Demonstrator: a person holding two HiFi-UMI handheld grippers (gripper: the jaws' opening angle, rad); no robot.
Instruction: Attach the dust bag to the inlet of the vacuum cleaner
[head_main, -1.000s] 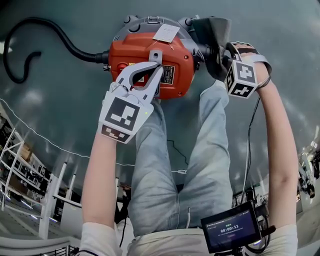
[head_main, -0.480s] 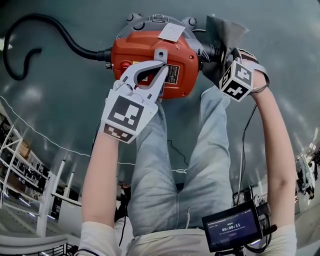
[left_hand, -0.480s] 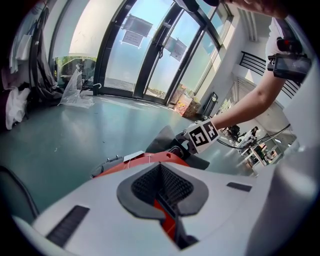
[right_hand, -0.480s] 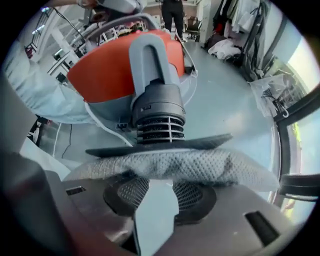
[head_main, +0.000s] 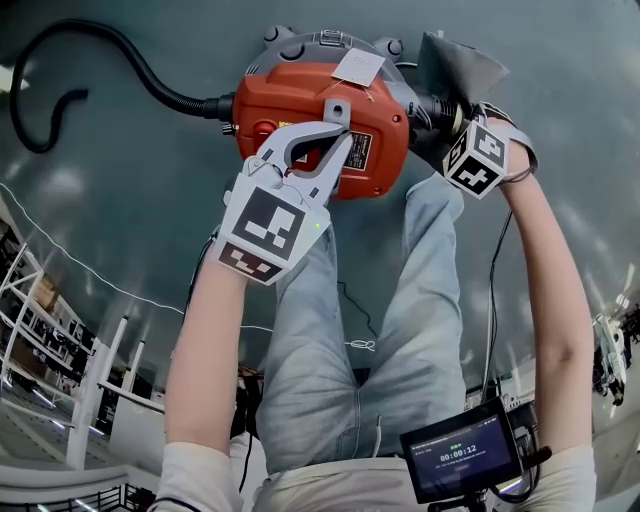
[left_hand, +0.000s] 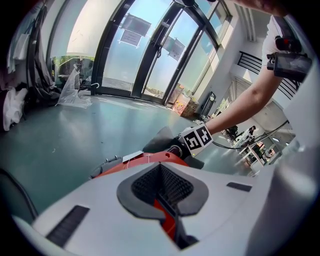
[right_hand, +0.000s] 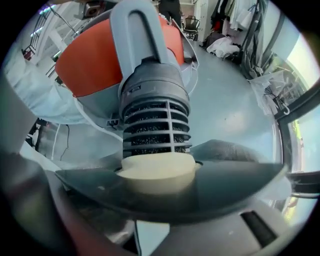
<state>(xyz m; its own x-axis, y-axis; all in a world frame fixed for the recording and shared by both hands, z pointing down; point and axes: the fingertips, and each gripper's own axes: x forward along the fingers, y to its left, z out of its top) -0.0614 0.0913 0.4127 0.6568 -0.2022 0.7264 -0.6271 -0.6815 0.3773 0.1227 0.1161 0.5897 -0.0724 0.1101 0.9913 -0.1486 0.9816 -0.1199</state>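
Your right gripper (head_main: 450, 125), at the upper right of the head view, points down with its jaws clamped on the flat dark collar of the dust bag (head_main: 455, 65). In the right gripper view the bag's cream ring (right_hand: 157, 170) sits at the end of the grey slotted inlet (right_hand: 155, 120); how far on it is, you cannot tell. Your left gripper (head_main: 335, 130), at centre, is closed on the top of the red vacuum cleaner (head_main: 285, 105), just below a white tag (head_main: 358, 67). The cleaner lies on the floor by your knees. Its black hose (head_main: 130, 60) curls away to the upper left.
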